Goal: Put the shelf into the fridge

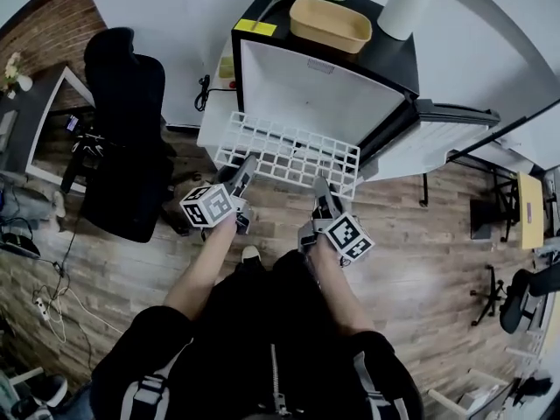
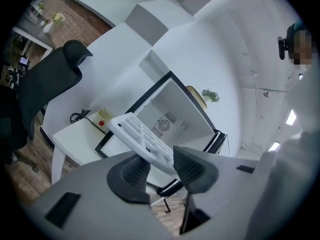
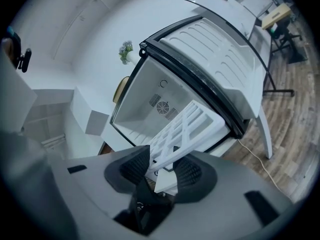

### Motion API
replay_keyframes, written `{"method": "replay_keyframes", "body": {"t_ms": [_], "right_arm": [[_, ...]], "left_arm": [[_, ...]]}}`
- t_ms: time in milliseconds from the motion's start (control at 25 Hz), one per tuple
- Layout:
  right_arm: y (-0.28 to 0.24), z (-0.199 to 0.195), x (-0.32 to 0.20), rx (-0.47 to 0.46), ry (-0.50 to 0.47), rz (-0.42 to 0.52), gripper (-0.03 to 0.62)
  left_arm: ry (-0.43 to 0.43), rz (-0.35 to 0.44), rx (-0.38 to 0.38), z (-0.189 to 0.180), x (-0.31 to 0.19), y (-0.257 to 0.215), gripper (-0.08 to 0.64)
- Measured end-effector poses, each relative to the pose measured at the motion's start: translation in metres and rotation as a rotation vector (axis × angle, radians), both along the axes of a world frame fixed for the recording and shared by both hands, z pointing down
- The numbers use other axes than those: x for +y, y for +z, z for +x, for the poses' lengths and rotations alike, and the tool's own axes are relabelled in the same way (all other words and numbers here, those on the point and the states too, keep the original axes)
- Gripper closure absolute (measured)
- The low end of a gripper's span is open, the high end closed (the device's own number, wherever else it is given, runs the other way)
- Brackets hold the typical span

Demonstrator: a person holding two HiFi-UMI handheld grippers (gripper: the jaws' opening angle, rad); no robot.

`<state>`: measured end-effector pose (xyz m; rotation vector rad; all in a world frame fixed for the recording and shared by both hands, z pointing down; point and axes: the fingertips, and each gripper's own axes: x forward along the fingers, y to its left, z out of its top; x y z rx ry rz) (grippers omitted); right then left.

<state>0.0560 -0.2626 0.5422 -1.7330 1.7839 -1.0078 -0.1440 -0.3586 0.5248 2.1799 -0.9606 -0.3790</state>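
1. White grid shelf [image 1: 289, 151] is held approx. level, just in front of the open mini fridge [image 1: 325, 90].
2. L gripper [image 1: 244, 171]: fingers clamped on shelf's near edge.
3. R gripper [image 1: 321, 187]: fingers likewise clamped on near edge.

A: Colour of shelf [image 1: 289, 154]?
B: White, square grid; fridge [image 1: 319, 90] white inside, black frame.
A: Far, on top?
B: Tan tray [image 1: 330, 24]; yellow sticker [image 1: 255, 27] left.
A: Cubes on left gripper [image 1: 248, 166], right gripper [image 1: 321, 185]?
B: Black-and-white squares. Black chair [image 1: 127, 103] left, brown plank floor [image 1: 420, 261] near.
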Motion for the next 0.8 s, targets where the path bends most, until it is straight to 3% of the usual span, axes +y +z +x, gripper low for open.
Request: {"method": "replay_keyframes", "body": {"t_ms": [800], "right_arm": [[0.017,0.020,-0.033,0.025,0.054,-0.019,0.442]], "left_arm": [[0.081,-0.045,0.006,0.027,-0.045,0.027,0.397]]}}
